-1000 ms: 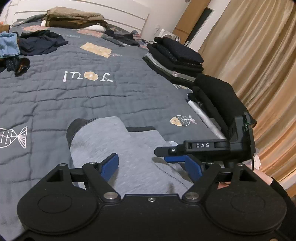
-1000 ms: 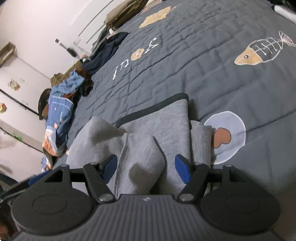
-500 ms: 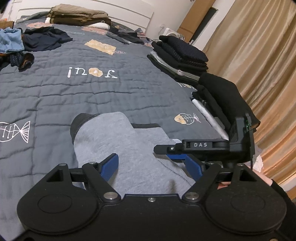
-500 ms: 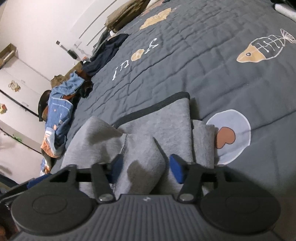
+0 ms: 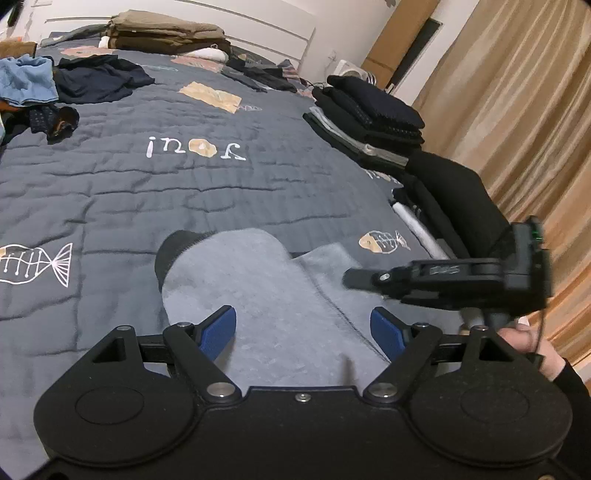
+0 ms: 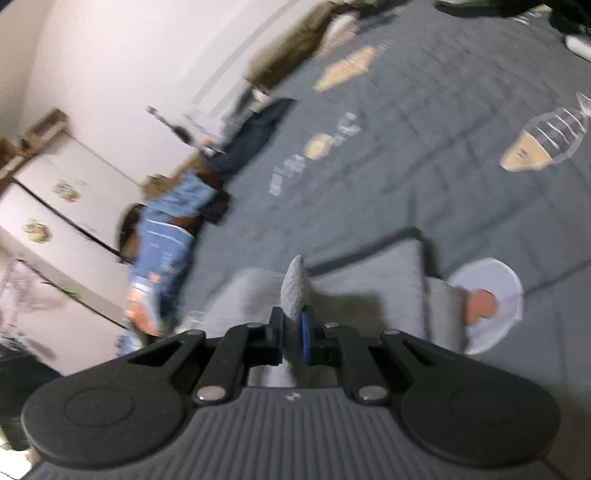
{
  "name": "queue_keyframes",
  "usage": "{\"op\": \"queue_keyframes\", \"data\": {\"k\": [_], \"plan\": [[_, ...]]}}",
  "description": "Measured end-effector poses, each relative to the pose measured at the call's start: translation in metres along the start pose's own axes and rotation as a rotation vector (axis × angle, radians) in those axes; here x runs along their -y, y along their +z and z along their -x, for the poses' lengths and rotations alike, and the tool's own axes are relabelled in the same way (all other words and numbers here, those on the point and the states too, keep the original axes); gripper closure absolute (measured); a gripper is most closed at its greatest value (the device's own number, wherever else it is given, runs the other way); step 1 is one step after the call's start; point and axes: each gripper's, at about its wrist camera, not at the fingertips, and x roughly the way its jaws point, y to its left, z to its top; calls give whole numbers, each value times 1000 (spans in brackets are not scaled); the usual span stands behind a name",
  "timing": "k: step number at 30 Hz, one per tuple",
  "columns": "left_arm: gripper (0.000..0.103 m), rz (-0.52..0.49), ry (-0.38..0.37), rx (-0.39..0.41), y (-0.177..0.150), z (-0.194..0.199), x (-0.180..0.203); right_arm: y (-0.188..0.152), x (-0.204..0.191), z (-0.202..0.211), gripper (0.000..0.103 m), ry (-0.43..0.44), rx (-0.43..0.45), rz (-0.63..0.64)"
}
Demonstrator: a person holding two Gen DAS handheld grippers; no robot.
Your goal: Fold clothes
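A grey sweatshirt (image 5: 266,295) with a dark cuff lies partly folded on the grey quilt (image 5: 147,192). My left gripper (image 5: 303,328) is open, its blue pads (image 5: 218,326) hovering over the grey cloth. My right gripper (image 6: 293,328) is shut on a pinch of the grey sweatshirt (image 6: 295,284), which sticks up between the jaws. The right gripper also shows in the left wrist view (image 5: 443,277), to the right of the sweatshirt. The right wrist view is blurred.
Folded dark clothes are stacked (image 5: 369,118) along the bed's right edge, with a black pile (image 5: 454,192) nearer. Loose blue and dark clothes (image 5: 55,85) lie at the far left. Folded brown clothes (image 5: 162,33) sit by the headboard. A curtain (image 5: 524,110) hangs on the right.
My right gripper closed on a fold of the grey sweatshirt and lifted it a little. The left gripper stayed open over the cloth.
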Motion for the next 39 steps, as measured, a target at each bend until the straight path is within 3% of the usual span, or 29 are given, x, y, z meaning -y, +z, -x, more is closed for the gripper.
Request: {"op": "queue_keyframes", "data": {"k": [6, 12, 15, 18, 19, 20, 22, 27, 30, 34, 39], "plan": [[25, 56, -54, 68, 7, 13, -8, -6, -36, 8, 94, 138, -24, 128], [27, 115, -94, 103, 5, 9, -14, -23, -60, -10, 94, 182, -121, 226], [36, 161, -110, 89, -1, -1, -19, -30, -66, -14, 94, 189, -150, 254], [54, 203, -119, 68, -5, -10, -24, -34, -70, -10, 94, 201, -163, 272], [76, 210, -119, 71, -6, -12, -25, -36, -71, -9, 94, 205, -167, 279], [85, 217, -119, 74, -7, -14, -27, -37, -72, -8, 94, 210, -171, 286], [90, 238, -118, 80, -8, -13, -33, -39, -75, -6, 92, 216, -180, 308], [92, 174, -117, 78, -9, -5, -30, -25, -71, 10, 90, 228, -156, 304], [92, 102, -109, 60, -11, -1, -24, -6, -55, 28, 89, 224, -75, 255], [92, 56, -141, 45, -20, 8, -26, 4, -35, 36, 76, 115, 25, 224], [92, 64, -167, 63, -26, 18, -33, -2, -18, 3, 67, 15, -15, 217]]}}
